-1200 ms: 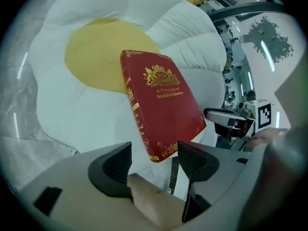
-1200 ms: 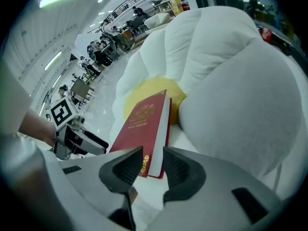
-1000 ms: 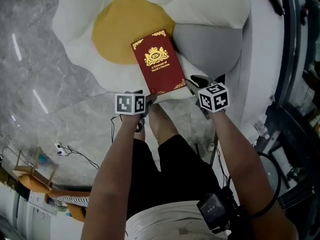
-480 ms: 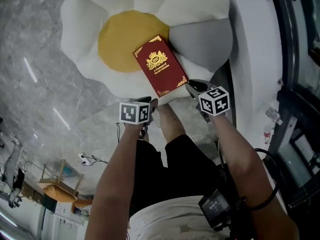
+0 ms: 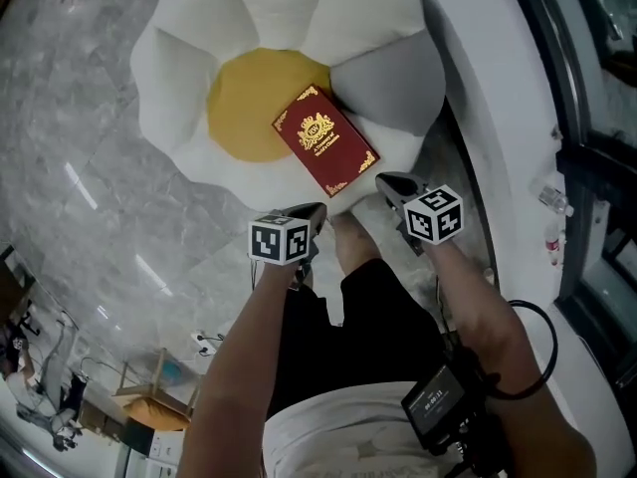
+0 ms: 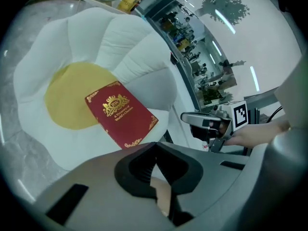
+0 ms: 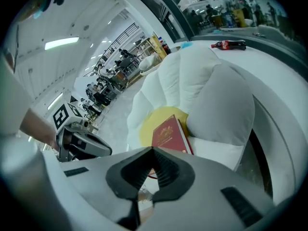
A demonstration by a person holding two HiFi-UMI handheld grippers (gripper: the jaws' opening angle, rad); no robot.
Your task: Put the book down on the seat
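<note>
A dark red book [image 5: 325, 152] with gold print lies face up on the flower-shaped seat [image 5: 179, 78], half on its yellow centre [image 5: 249, 103], half on a white petal. It shows in the left gripper view [image 6: 121, 120] and the right gripper view [image 7: 169, 134] too. My left gripper [image 5: 317, 210] hangs above and short of the book's near corner; its jaws have just closed and meet at the tips on nothing. My right gripper [image 5: 383, 180] is raised beside the book's near right corner; its jaws have also just closed, with nothing held.
A grey cushion [image 5: 393, 73] lies against the seat at the right. A white curved counter [image 5: 498, 118] runs along the right, with a cola bottle [image 7: 228, 45] on it. Grey marble floor [image 5: 70, 147] spreads to the left. The person's legs [image 5: 348, 297] stand just below the seat.
Both grippers have lifted up and back from the book's near edge and shut. The book stays where it lay on the seat.
</note>
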